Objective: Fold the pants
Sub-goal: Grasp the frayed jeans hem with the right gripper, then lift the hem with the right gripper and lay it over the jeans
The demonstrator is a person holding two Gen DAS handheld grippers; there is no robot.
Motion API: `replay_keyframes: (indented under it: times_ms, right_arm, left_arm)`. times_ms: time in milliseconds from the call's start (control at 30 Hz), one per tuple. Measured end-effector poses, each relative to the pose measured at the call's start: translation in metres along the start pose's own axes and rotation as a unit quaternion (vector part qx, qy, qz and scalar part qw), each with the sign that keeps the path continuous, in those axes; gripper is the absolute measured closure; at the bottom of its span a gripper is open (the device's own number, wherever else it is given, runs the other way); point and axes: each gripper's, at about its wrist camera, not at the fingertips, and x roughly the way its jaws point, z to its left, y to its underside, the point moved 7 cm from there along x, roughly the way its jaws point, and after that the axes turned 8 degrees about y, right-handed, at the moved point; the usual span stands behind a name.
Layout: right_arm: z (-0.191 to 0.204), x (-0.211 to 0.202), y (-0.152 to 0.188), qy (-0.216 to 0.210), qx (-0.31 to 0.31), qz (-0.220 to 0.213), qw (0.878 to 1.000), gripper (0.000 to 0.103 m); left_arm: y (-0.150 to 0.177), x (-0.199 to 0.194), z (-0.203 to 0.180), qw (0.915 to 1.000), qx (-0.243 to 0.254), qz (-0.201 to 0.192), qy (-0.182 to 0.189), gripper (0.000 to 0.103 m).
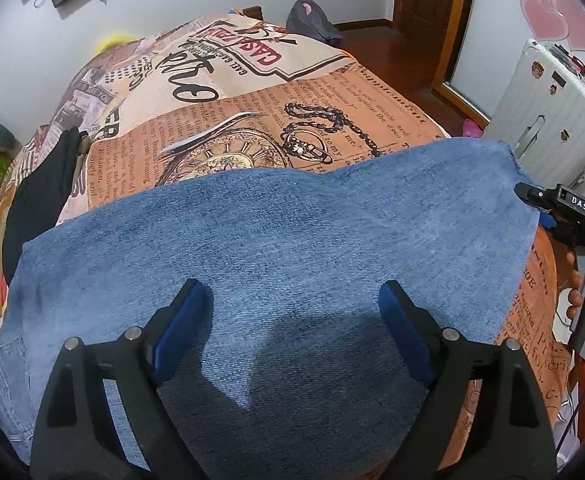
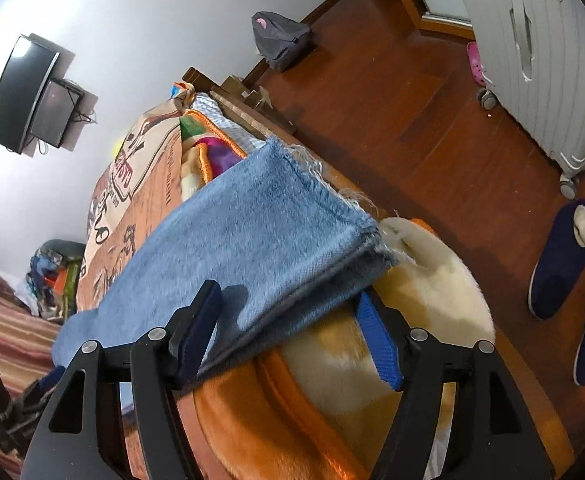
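Note:
The blue denim pants point(image 1: 276, 240) lie folded lengthwise across the near part of the bed. My left gripper point(image 1: 294, 304) is open, its blue-padded fingers spread just above the denim near the middle. In the right wrist view the frayed leg-end of the pants point(image 2: 252, 224) sticks out over the bed's edge. My right gripper point(image 2: 288, 312) is open, one finger above the stacked denim layers and one below them. The right gripper also shows in the left wrist view point(image 1: 548, 208) at the pants' right edge.
The bed carries a newspaper-print blanket point(image 1: 276, 92) with an orange fleece edge point(image 2: 412, 288). A dark garment point(image 1: 40, 196) lies at the bed's left. A white suitcase point(image 2: 540, 56), blue slippers point(image 2: 564, 256) and a grey backpack point(image 2: 280, 38) stand on the wooden floor.

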Motion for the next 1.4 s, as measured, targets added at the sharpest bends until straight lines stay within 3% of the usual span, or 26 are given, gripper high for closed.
replay_keyframes:
  times_ms: [233, 400, 667, 967, 1400]
  right_arm:
    - [0.005, -0.008, -0.004, 0.001, -0.013, -0.034, 0.999, 0.075]
    - [0.020, -0.024, -0.011, 0.022, -0.058, -0.071, 0.996, 0.092]
    - [0.054, -0.064, -0.027, 0.007, -0.091, -0.122, 0.988, 0.093]
    - [0.135, -0.125, -0.034, -0.042, -0.155, -0.190, 0.969, 0.094]
    - [0.274, -0.158, 0.022, -0.129, -0.276, -0.206, 0.930, 0.095]
  left_arm:
    - [-0.001, 0.000, 0.000, 1.0000, 0.000, -0.002, 0.001, 0.014]
    - [0.000, -0.002, 0.000, 1.0000, -0.003, -0.004, 0.004, 0.014]
    - [0.007, -0.016, -0.002, 0.9995, -0.007, -0.017, 0.026, 0.014]
    - [0.019, -0.067, 0.008, 0.9970, -0.008, -0.067, 0.039, 0.014]
    - [0.029, -0.145, 0.084, 0.9869, -0.046, -0.155, 0.010, 0.014]
